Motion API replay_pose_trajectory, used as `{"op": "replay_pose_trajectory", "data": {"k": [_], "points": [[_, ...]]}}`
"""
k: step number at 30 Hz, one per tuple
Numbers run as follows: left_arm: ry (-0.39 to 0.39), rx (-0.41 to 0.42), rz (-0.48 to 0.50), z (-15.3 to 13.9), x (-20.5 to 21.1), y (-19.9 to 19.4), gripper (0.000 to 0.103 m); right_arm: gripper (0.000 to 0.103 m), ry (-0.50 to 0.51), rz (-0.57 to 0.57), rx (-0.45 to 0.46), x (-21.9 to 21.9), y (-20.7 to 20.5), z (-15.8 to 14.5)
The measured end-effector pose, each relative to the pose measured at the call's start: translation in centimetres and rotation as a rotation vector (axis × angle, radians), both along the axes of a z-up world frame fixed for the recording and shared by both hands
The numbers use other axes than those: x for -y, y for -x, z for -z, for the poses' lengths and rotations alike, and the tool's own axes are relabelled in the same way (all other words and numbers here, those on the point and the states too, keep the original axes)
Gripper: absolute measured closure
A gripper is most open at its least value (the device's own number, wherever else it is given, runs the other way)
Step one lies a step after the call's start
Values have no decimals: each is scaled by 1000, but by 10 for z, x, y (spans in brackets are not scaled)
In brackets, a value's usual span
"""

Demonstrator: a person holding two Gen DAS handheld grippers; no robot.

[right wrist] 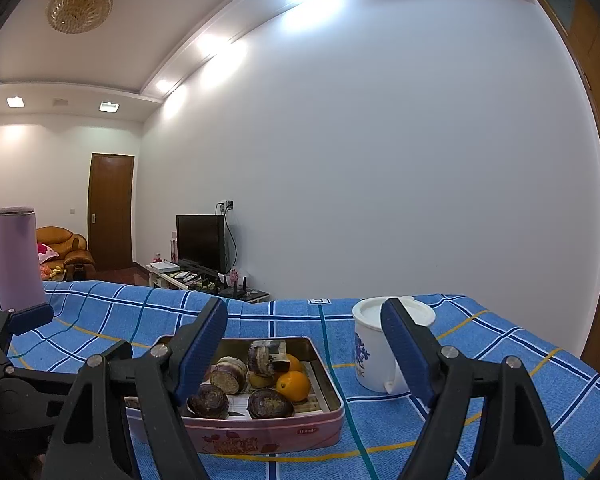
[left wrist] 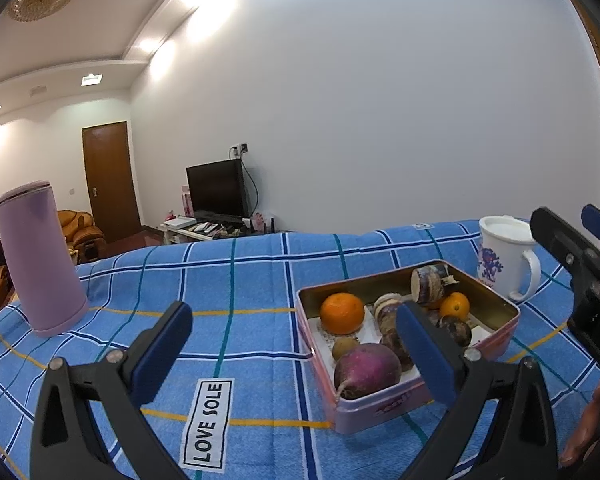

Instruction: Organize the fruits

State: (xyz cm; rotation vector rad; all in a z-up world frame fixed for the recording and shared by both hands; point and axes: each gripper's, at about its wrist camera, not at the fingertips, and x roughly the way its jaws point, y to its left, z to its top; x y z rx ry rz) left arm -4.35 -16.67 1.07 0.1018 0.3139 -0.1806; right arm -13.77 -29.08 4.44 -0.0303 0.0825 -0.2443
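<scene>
Both your hand-held grippers, left & right, hang wide w/ nothing held, fruit sits packed in the tin on the worktop, so reaching in risks knocking the mug or bumping neighbours.

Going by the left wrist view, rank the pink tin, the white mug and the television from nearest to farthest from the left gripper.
1. The pink tin, holding the fruit, just beyond the left gripper, by its right finger.
2. The white mug, behind the tin at the cloth's far right.
3. The television, off the table, against the far wall.
</scene>
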Motion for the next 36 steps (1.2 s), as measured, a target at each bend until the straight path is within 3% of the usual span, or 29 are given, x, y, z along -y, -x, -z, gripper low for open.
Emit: {"op": "replay_pose_trajectory", "data": {"k": [36], "points": [[-8, -48, -26, 4, -1, -8, 0, 22, -5, 3, -6, 1, 0, 0]]}}
